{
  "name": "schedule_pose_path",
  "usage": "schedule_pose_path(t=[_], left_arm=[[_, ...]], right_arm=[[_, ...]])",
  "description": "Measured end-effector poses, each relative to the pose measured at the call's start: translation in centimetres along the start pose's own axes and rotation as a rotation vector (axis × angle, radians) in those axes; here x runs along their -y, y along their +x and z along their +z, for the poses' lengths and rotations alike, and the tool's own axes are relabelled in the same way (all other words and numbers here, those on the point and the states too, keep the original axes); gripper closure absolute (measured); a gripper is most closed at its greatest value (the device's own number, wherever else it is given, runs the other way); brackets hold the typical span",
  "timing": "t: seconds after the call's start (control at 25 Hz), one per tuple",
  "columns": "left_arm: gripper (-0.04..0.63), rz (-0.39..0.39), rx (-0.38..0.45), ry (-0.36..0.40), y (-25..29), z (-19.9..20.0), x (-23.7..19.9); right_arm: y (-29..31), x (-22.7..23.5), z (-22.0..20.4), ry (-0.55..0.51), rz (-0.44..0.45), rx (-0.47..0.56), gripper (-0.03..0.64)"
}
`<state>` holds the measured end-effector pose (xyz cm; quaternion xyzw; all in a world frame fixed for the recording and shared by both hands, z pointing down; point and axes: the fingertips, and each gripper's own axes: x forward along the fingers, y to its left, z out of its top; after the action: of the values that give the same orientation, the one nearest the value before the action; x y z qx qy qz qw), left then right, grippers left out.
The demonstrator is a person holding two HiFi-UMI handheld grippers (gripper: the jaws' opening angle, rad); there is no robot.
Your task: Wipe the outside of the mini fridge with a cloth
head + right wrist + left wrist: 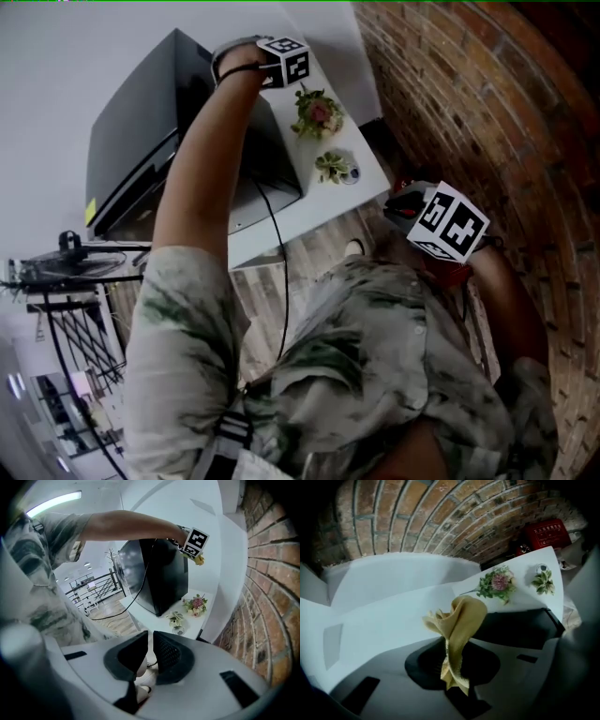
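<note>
- The left claw (452,666) is closed tight on a yellow cloth (461,620). It pinches the cloth low down, so the loose upper folds stand free ahead of the jaws and are ready to meet a surface.
- The person's left arm (202,159) reaches out over the black mini fridge (141,141). This carries the cloth just above the fridge's top, toward its back edge. I cannot tell whether cloth and fridge are touching.
- The right claw (149,651) is drawn almost together, with only a slit between the jaws and nothing in it. It hangs back near the person's body, probably to keep clear of the wiping arm.
- The fridge stands on a white counter (323,202) against a brick wall (469,94).
- A flower arrangement (499,583) and a small potted plant (543,581) stand just beside the fridge. A sweep down that side would need care not to knock them.
</note>
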<state>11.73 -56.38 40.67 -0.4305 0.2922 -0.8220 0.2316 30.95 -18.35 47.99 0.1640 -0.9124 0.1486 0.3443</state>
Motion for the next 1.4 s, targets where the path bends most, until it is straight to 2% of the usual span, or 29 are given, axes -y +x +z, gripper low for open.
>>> schedule_pose_path(t=[0.16,0.36,0.56,0.68,0.92,1.04,1.12,1.4], left_arm=[[0.515,0.059,-0.048,-0.009,0.1,-2.5,-2.4],[0.514,0.045,-0.143,-0.006,1.4,-4.9,-2.8],[0.515,0.062,-0.194,-0.009,2.7,-5.6,-3.0],[0.515,0.058,-0.192,-0.052,3.7,-5.4,-2.3],[0.515,-0.020,-0.162,-0.112,6.1,-3.8,1.2],[0.515,-0.028,-0.177,-0.136,7.5,-3.2,2.2],[0.515,-0.059,-0.169,-0.164,7.8,-2.8,3.3],[0.515,-0.118,-0.146,-0.169,9.6,-0.9,7.2]], right_arm=[[0.0,0.1,0.0,-0.002,0.001,0.002,0.562],[0.1,0.7,0.4,0.002,0.000,0.014,0.563],[-0.1,1.3,0.2,0.015,0.002,0.019,0.563],[-0.2,1.8,-0.2,0.027,-0.005,0.016,0.563],[-0.8,2.6,-0.9,0.044,-0.013,0.000,0.563],[-1.0,3.0,-1.3,0.057,-0.021,-0.009,0.563],[-1.0,2.8,-1.5,0.064,-0.021,-0.016,0.563],[-0.9,2.2,-2.9,0.096,-0.026,-0.036,0.563]])
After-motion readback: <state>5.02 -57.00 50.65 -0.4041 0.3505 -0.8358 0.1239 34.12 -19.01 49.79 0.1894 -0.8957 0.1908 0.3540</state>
